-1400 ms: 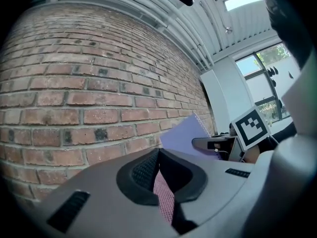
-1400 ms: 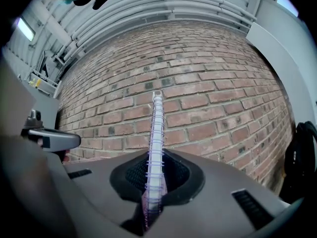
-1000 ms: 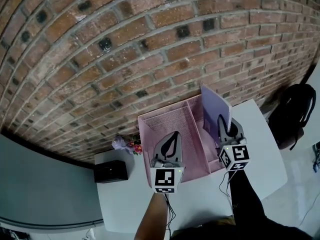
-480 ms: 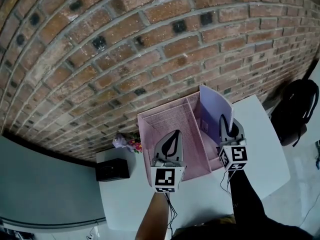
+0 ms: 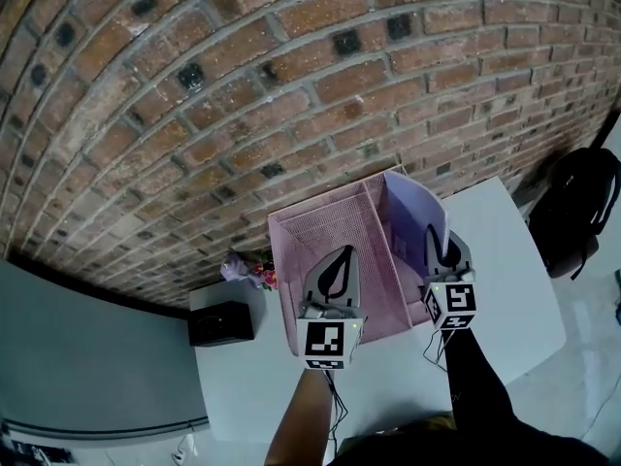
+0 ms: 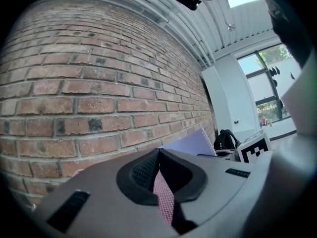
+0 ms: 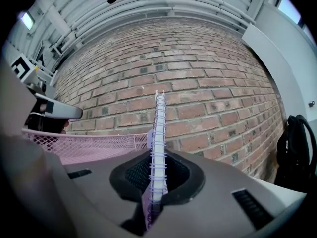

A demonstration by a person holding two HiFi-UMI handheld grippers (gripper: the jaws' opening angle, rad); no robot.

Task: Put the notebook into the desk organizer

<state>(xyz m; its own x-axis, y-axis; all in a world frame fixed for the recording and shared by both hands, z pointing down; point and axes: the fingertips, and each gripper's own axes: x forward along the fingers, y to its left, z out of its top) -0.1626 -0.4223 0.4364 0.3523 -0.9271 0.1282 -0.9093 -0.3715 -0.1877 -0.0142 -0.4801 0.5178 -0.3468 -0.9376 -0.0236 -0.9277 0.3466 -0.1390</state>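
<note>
No words, numbers or brand names can be read anywhere. The only printed signs are black-and-white square markers, which are patterns and not writing. One is on the cube (image 5: pixel 325 344) of the left gripper (image 5: pixel 339 258). The other is on the cube (image 5: pixel 449 306) of the right gripper (image 5: pixel 441 244), further right.

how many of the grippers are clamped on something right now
2: the left gripper pinches the pink organizer by its mesh wall; the right gripper pinches the purple notebook at its spiral edge.

Plain workroom, judging by brick wall (image 5: pixel 243 85) and white table (image 5: pixel 509 250).
</note>
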